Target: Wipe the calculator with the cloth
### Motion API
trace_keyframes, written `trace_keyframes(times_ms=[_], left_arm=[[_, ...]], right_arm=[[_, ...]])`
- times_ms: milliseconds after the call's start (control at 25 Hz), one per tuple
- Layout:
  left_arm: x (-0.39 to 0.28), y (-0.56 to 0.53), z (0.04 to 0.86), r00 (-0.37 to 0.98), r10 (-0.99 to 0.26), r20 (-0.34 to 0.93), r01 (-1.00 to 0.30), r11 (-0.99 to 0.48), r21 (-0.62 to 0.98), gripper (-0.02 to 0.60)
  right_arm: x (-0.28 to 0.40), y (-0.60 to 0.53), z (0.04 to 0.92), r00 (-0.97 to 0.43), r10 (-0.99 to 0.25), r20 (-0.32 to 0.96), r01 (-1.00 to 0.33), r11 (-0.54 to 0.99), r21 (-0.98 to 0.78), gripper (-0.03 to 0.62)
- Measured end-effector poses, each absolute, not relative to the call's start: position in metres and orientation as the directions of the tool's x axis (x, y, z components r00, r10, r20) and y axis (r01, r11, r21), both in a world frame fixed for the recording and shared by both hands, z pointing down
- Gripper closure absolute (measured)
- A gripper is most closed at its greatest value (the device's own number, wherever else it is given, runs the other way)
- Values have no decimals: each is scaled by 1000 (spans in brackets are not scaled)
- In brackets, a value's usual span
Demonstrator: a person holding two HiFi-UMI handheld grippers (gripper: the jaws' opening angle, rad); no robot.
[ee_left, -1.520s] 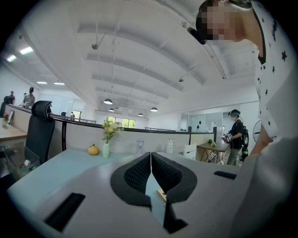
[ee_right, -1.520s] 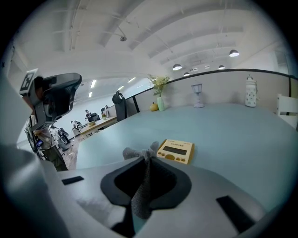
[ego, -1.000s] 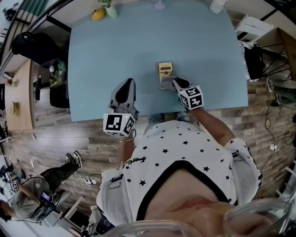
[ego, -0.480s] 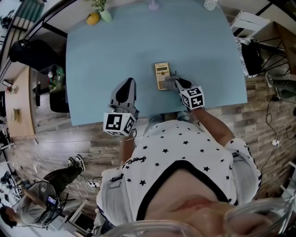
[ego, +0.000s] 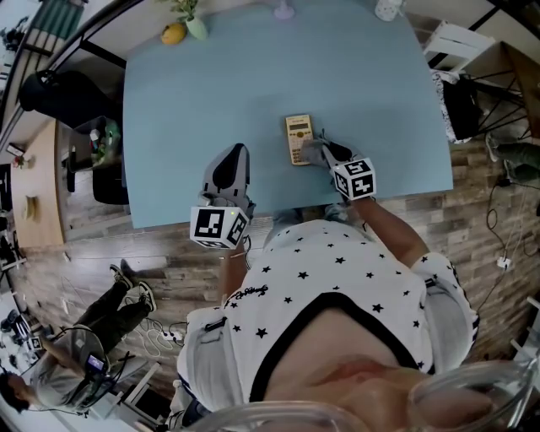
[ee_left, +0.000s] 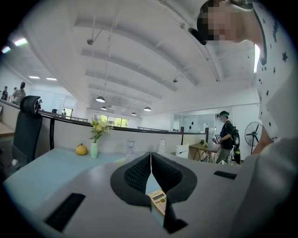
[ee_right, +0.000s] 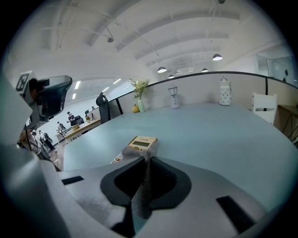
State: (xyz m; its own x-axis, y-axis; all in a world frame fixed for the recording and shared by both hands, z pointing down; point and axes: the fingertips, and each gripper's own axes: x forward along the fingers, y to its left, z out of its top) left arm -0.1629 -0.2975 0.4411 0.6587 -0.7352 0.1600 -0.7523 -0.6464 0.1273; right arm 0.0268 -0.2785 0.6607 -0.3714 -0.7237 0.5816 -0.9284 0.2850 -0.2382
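Observation:
A cream calculator [ego: 299, 138] lies flat on the light blue table [ego: 211, 93], near its front edge. My right gripper [ego: 323, 153] is shut on a grey cloth [ego: 313, 153], whose bunched end rests on the calculator's near right side. In the right gripper view the cloth [ee_right: 141, 183] hangs pinched between the jaws of my right gripper [ee_right: 147, 162] and covers the near end of the calculator [ee_right: 142, 142]. My left gripper [ego: 230, 167] is shut with nothing in it, over the table to the calculator's left. The left gripper view shows the calculator [ee_left: 158, 201] past the closed left gripper [ee_left: 150, 160].
A yellow fruit [ego: 174, 33] and a small vase of flowers [ego: 193, 23] stand at the table's far left edge. A glass [ego: 283, 10] and a white jar [ego: 387, 8] sit at the far edge. A person [ego: 101, 316] stands on the wooden floor at lower left.
The cloth in my right gripper has slid from the calculator's near end to its right side. The left gripper has stayed in place.

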Motion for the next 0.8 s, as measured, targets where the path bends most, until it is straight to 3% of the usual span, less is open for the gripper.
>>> trace_keyframes(times_ms=[800], left_arm=[[-156, -304, 435, 667, -730, 151, -745, -659, 104, 551]], right_arm=[[29, -316, 524, -419, -869, 263, -903, 367, -225, 560]])
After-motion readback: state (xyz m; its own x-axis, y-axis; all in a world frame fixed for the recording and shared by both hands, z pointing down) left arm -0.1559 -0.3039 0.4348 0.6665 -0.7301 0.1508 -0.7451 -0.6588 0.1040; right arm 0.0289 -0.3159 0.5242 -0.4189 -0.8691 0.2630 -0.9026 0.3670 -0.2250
